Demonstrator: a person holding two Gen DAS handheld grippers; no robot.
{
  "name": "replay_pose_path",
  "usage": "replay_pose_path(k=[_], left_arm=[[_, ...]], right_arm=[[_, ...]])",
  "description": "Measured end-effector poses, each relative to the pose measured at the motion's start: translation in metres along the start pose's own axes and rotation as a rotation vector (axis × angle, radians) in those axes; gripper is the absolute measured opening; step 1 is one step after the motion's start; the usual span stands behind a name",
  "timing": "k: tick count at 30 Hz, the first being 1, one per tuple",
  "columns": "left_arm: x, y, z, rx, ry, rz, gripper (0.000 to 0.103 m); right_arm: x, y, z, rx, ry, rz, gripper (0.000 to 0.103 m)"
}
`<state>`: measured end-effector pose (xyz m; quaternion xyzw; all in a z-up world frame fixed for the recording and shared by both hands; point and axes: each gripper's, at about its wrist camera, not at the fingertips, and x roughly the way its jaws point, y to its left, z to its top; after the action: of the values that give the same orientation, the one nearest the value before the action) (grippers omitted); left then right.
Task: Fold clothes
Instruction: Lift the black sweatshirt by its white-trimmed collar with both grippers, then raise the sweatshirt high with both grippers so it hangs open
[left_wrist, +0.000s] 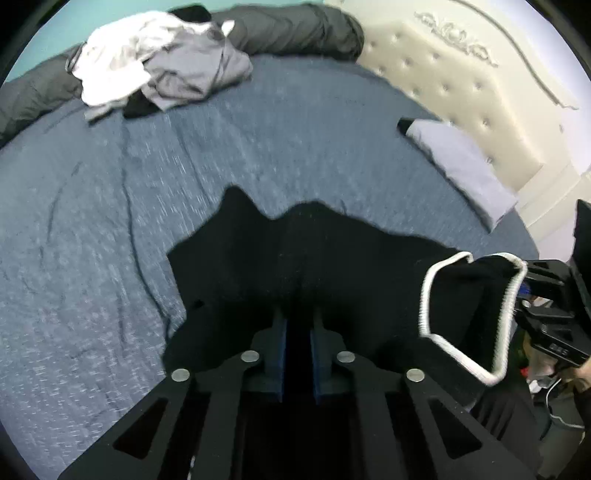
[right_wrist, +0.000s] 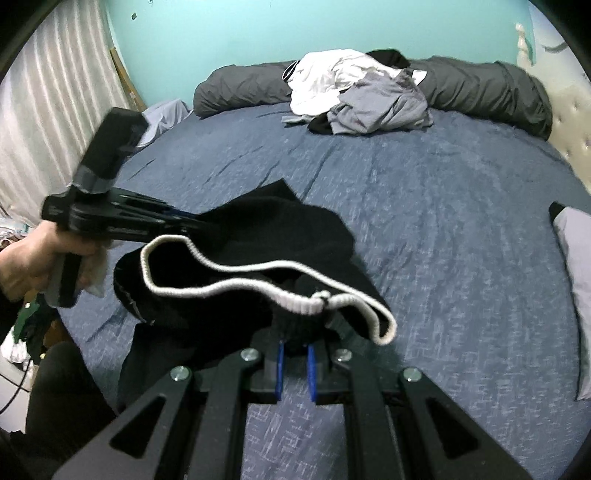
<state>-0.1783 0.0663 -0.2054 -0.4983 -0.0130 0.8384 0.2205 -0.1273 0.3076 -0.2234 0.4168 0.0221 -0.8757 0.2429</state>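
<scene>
Black garment above blue bedspread

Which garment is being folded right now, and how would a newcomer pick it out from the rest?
Start at the blue bedspread. At its near edge, away from the heap of white and grey clothes against the dark pillows, a black garment hangs between the left gripper and right gripper, both clamped on it. Its white ribbed trim around an opening sets it apart.

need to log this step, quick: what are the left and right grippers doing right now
left gripper: closed on the black garment.
right gripper: closed on the same garment at its white-trimmed edge.
</scene>
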Motion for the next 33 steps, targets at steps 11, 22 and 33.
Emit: replay_pose_path(k=[11, 22, 33], left_arm=[[-0.164, 0.011, 0.028, -0.062, -0.302, 0.089, 0.008], [-0.344, -0.014, 0.052, -0.059, -0.574, 0.158, 0.008], [-0.477, -0.066, 0.042, -0.002, -0.746, 0.25, 0.008]], right_arm=[[-0.075, 0.025, 0.062, -0.061, -0.195, -0.046, 0.008], [-0.213, 0.072, 0.183, -0.188, -0.429, -0.091, 0.008], [-0.318, 0.123, 0.253, -0.299, -0.563, -0.151, 0.008]])
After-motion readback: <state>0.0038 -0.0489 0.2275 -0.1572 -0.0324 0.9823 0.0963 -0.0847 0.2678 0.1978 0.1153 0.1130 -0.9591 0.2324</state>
